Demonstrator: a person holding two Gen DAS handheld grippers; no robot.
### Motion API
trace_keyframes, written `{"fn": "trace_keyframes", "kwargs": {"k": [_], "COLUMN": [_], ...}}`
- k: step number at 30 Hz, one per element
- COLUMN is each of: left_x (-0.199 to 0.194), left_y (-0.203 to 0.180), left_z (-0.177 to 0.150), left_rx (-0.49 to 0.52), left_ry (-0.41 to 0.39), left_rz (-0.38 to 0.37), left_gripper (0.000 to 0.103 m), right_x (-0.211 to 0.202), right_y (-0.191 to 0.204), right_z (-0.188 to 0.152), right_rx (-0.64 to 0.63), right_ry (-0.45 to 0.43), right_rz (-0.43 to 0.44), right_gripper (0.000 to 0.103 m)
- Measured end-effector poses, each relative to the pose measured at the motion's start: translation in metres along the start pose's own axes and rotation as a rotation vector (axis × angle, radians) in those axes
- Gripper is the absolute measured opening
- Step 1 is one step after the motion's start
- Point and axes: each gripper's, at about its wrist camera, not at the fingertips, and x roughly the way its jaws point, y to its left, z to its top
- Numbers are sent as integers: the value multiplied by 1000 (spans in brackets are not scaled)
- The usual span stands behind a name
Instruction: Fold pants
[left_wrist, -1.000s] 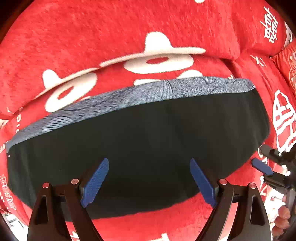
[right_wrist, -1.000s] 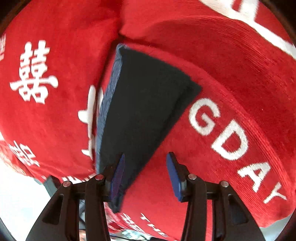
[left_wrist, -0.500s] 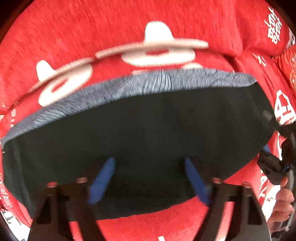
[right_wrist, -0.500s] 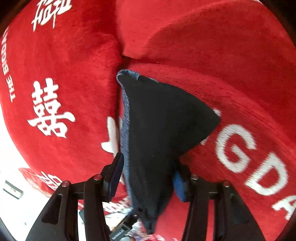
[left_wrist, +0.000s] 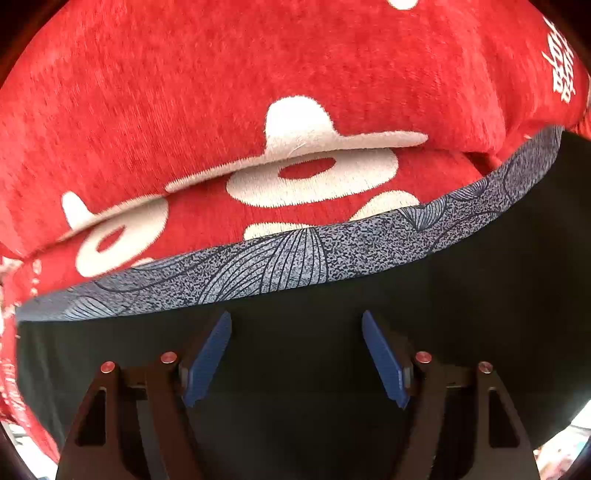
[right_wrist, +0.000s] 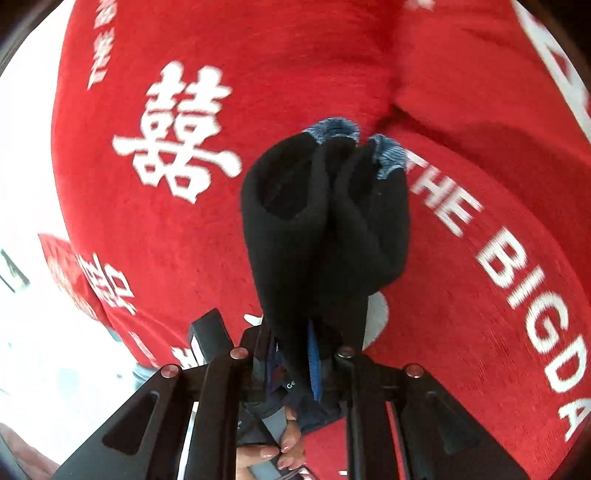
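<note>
1. On the red cover (left_wrist: 184, 110) printed with white characters lie the pants (left_wrist: 480, 314), a single dark garment with a grey patterned waistband (left_wrist: 280, 258). The surface looks like a sofa or bed rather than a bench; which one cannot be told.

2. Left gripper (left_wrist: 295, 354): released, its blue pads (left_wrist: 207, 358) spread wide over the dark cloth just below the waistband and holding nothing. Whether the tips touch the fabric cannot be told.

3. Right gripper (right_wrist: 314, 354): clenched on the pants (right_wrist: 325, 229), a bunched fold of dark cloth gathered upward between the jaws, with grey waistband fabric (right_wrist: 388, 155) showing at the far end of the bundle. One blue pad edge is visible against the cloth.

4. Step in hand, as judged: carrying one end of the garment across to make a fold while the other side lies flat.

5. Advice for doing it well:
   - the left gripper should pin or take the waistband edge so the lower layer does not drag;
   - the right should carry its end across low and level, align edge to edge, and let go only once the layers lie flat;
   - the bunched folds need smoothing before release, or creases may set.

6. Count: one pair of pants, two grippers, one red cover. Fingers of one hand (right_wrist: 269, 450) show beneath the right gripper.
</note>
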Motion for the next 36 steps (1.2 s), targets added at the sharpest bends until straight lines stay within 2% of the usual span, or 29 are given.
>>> {"fn": "trace_keyframes", "kwargs": {"k": [3, 5, 8, 10, 15, 17, 19, 20, 23, 26, 29, 31, 33, 36], "left_x": [-5, -18, -42, -52, -58, -56, -52, -50, -38, -26, -25, -27, -31, -35], "left_y": [10, 27, 65, 90, 169, 198, 221, 233, 262, 281, 295, 303, 308, 305], "left_z": [1, -1, -11, -18, -36, -49, -62, -64, -80, -92, -101, -105, -106, -104], "left_rx": [10, -23, -74, -87, -99, -111, -137, -151, -187, -214, -239, -258, -279, -269], "left_ry": [5, -20, -81, -90, -56, -34, -18, -11, 21, 55, 62, 61, 61, 80], "left_rz": [-36, -38, -32, -34, -48, -48, -58, -58, -59, -71, -121, -176, -250, -413], "left_gripper": [74, 74, 74, 74, 74, 74, 74, 74, 74, 74, 74, 74, 74, 74], "right_x": [5, 10, 20, 31, 76, 105, 132, 154, 206, 235, 232, 220, 197, 173], "right_y": [26, 49, 85, 104, 153, 167, 173, 171, 151, 134, 139, 141, 130, 96], "right_z": [-3, -8, -20, -30, -72, -99, -122, -139, -177, -202, -202, -193, -177, -164], "right_rx": [-101, -194, -333, -410, -605, -699, -762, -789, -834, -895, -863, -772, -529, -142], "right_ry": [17, 29, 57, 80, 166, 233, 299, 359, 494, 544, 517, 506, 482, 424], "right_rz": [-50, -96, -154, -182, -243, -281, -310, -327, -405, -517, -536, -509, -383, -215], "right_gripper": [16, 16, 16, 16, 16, 16, 16, 16, 16, 16, 20, 24, 32, 48]}}
